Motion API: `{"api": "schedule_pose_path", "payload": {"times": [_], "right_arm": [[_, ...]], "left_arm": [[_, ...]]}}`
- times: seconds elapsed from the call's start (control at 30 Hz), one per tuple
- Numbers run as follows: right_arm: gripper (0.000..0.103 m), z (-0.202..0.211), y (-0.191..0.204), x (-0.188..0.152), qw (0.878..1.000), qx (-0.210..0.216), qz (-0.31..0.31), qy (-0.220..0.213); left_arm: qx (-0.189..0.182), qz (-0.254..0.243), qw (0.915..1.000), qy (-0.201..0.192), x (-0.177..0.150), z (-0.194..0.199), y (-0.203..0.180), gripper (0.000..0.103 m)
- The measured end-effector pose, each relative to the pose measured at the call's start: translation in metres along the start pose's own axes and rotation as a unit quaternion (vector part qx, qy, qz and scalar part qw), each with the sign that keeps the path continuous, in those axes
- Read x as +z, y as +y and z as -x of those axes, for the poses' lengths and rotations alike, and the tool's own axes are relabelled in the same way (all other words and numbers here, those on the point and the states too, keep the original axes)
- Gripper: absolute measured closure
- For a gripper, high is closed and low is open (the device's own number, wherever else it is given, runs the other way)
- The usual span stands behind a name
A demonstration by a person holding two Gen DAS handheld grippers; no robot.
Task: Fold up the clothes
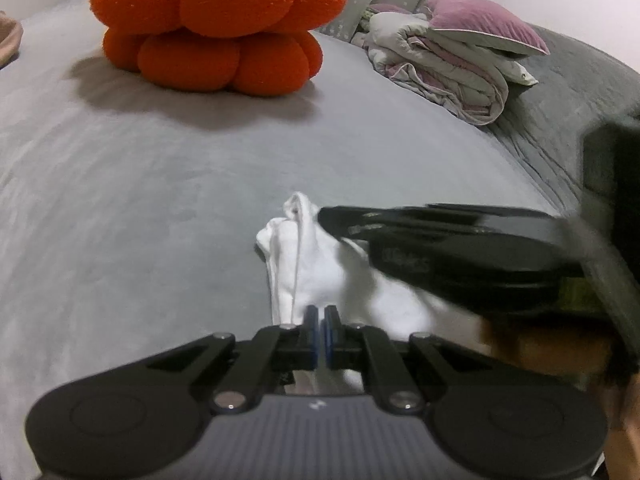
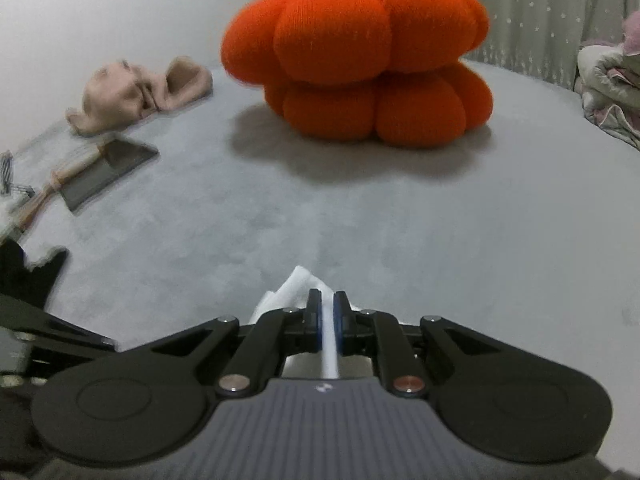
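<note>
A small white garment [image 1: 304, 264] lies bunched on the grey bed cover [image 1: 140, 200]. My left gripper [image 1: 321, 316] is at its near edge, pads pressed together on a fold of the white cloth. My right gripper [image 1: 326, 220] comes in from the right, seen side-on and blurred, its tip on the garment's far end. In the right wrist view, my right gripper [image 2: 327, 300] is shut with a strip of the white garment [image 2: 296, 282] running between its pads. Most of the garment is hidden under the gripper there.
A large orange pumpkin cushion [image 2: 360, 64] stands mid-bed ahead. A folded quilt [image 1: 444, 76] with a purple pillow [image 1: 484, 24] lies at the back right. A beige garment [image 2: 140, 92] and a dark flat device [image 2: 108, 172] lie on the left. Open grey cover lies between.
</note>
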State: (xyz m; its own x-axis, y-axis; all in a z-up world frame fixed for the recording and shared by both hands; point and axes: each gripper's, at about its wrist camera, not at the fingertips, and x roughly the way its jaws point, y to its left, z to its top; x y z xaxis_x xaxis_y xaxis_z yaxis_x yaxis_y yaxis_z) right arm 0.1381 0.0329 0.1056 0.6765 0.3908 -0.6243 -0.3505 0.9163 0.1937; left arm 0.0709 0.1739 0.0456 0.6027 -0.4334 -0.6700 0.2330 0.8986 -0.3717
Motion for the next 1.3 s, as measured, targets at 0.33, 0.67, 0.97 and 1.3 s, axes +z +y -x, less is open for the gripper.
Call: {"api": "schedule_pose_path", "payload": {"times": [0.33, 0.67, 0.97, 1.3], "right_arm": [[0.089, 0.030, 0.001, -0.032, 0.999, -0.009, -0.026, -0.030], [0.088, 0.076, 0.026, -0.064, 0.996, -0.029, -0.021, -0.084], [0.094, 0.072, 0.024, -0.082, 0.998, -0.029, -0.027, -0.055], [0.063, 0.150, -0.051, -0.094, 0.987, -0.018, -0.149, -0.066]], "left_arm": [[-0.002, 0.010, 0.9999, 0.006, 0.000, -0.007, 0.007, 0.100], [0.000, 0.007, 1.0000, 0.001, -0.001, -0.004, 0.008, 0.100], [0.005, 0.009, 0.9999, -0.002, 0.001, -0.003, 0.008, 0.100], [0.004, 0.050, 0.9982, -0.032, -0.003, 0.031, 0.014, 0.061]]}}
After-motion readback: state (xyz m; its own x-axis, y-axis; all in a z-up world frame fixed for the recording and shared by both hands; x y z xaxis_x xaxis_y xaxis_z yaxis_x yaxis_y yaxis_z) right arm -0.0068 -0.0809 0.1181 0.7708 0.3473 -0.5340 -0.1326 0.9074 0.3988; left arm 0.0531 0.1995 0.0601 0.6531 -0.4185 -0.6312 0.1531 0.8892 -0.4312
